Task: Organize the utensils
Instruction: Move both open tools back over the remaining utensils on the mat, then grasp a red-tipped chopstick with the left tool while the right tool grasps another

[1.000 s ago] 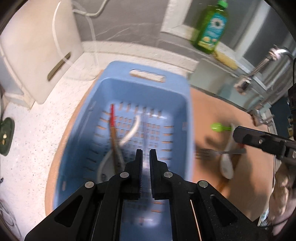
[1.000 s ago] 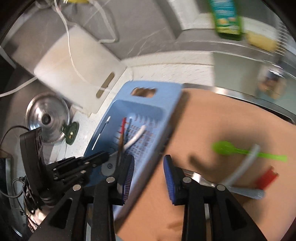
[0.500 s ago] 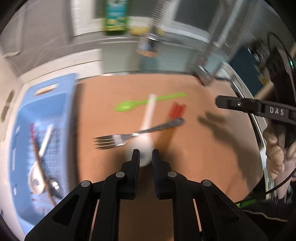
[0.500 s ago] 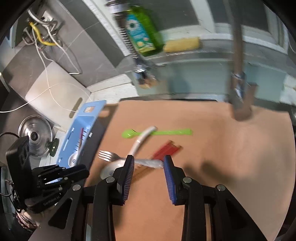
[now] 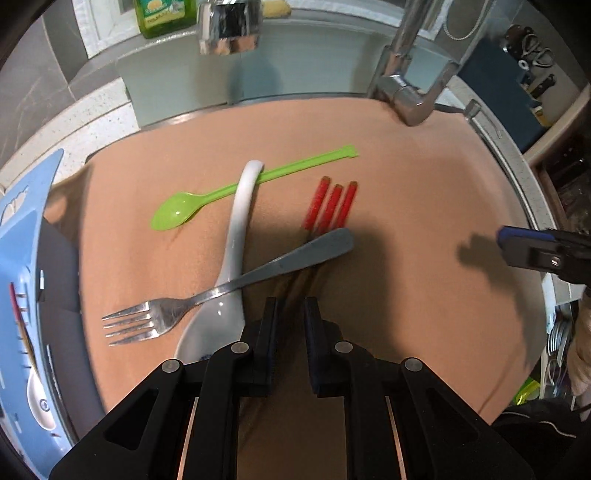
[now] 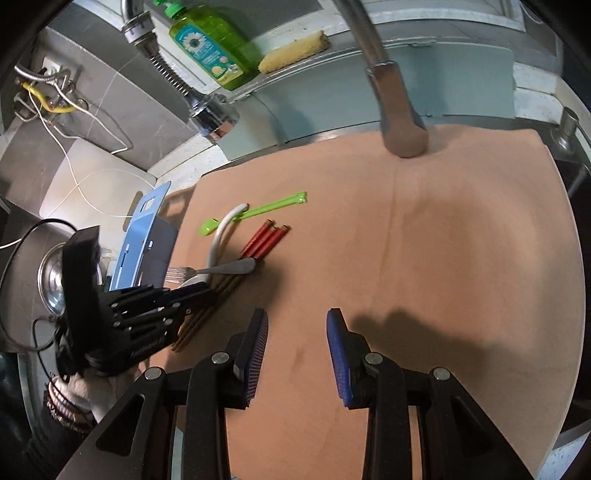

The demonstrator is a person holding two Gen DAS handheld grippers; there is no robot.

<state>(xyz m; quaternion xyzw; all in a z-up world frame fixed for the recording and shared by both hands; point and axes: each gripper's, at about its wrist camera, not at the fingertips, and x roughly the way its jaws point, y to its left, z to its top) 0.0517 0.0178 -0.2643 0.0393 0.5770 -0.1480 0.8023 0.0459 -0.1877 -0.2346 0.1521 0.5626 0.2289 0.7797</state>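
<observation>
On the tan mat point(image 5: 406, 295) lie a green plastic spoon point(image 5: 177, 214), a white ceramic spoon point(image 5: 238, 229), a metal fork point(image 5: 162, 315) across it, and red-tipped chopsticks point(image 5: 332, 203). My left gripper point(image 5: 291, 314) hovers just above the chopsticks' brown ends, almost shut, with only a narrow slit and nothing gripped. The right wrist view shows the same pile: the fork point(image 6: 236, 266) and chopsticks point(image 6: 266, 238), with the left gripper point(image 6: 192, 295) over them. My right gripper point(image 6: 297, 325) stands open over bare mat, right of the pile. The blue basket point(image 5: 26, 229) with earlier utensils sits at the left.
A chrome faucet point(image 6: 399, 110) and a hose sprayer head point(image 5: 229, 26) rise behind the mat. A green dish soap bottle point(image 6: 210, 44) and a yellow sponge point(image 6: 295, 51) sit on the back ledge. A white cutting board point(image 6: 92, 184) and a pot lid point(image 6: 51, 280) lie left of the basket.
Both grippers have swung from over the blue basket to the right, across the mat. The left one now sits low over the utensil pile, and its slit has widened slightly.
</observation>
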